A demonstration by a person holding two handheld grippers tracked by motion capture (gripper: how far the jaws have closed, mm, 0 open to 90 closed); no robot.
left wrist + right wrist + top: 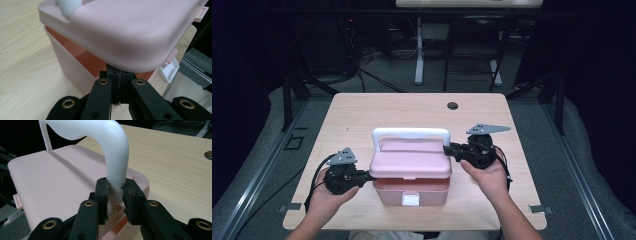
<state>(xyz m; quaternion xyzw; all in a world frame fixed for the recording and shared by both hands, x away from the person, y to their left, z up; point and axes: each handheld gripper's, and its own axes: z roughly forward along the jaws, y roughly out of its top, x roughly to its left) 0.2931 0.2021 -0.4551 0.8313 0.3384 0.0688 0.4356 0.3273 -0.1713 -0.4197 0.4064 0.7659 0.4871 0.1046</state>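
At the near half of the bench (362, 107), both hands work on a pink box (411, 191) that stands between the two grippers. From the bottom left of the high view, the left hand (324, 197) holds the left gripper (368, 175) level, pointing at the box's left end. Its jaws are pressed together with nothing between them, their tips tucked just under the lid's (130, 32) raised edge, in the gap above the box wall. From the bottom right, the right hand (489, 175) reaches farther across the bench and points the right gripper (115, 195) inward at the lid's far right corner. Those jaws pinch the lower end of the white handle (115, 157), which stands upright and arches over the lid away from them. The lid sits lifted off the box on the left gripper's side, so a strip of the orange-pink inner wall shows just ahead of those jaws; what lies inside cannot be seen. A white latch (170, 70) hangs open on the box front, to the right of the left jaws.
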